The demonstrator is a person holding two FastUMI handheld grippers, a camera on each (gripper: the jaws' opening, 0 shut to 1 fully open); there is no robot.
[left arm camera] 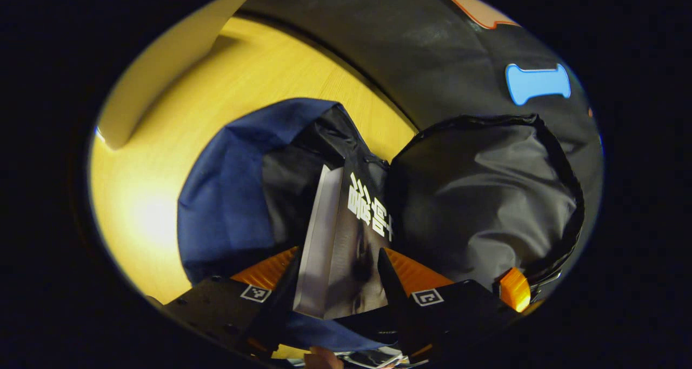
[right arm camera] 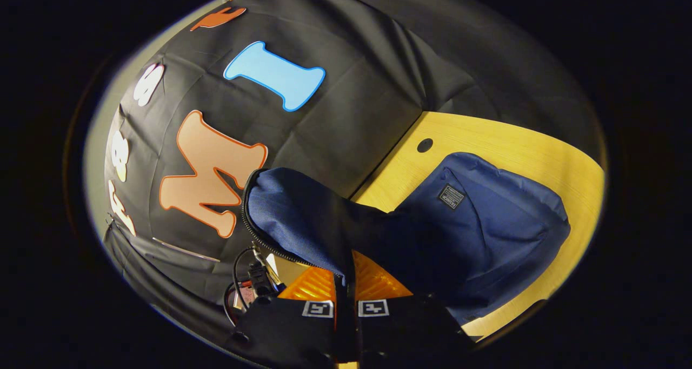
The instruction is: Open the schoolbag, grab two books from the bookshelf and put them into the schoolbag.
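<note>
A: What was held at the fingers?

B: A book (left arm camera: 340, 250) was gripped between both fingers of the left gripper (left arm camera: 338, 282), its pale page edges turned left and its glossy dark cover to the right. The right gripper (right arm camera: 344, 290) was closed on the flap (right arm camera: 303, 217) of the schoolbag (right arm camera: 476, 223), which was held up.

A: How far along was the task judged?

B: The bag was seen unzipped on the wooden table (left arm camera: 162, 196); the book was poised at its mouth, over smooth black lining. Whether another book lay inside could not be told. Soft blue woven cloth was noted
</note>
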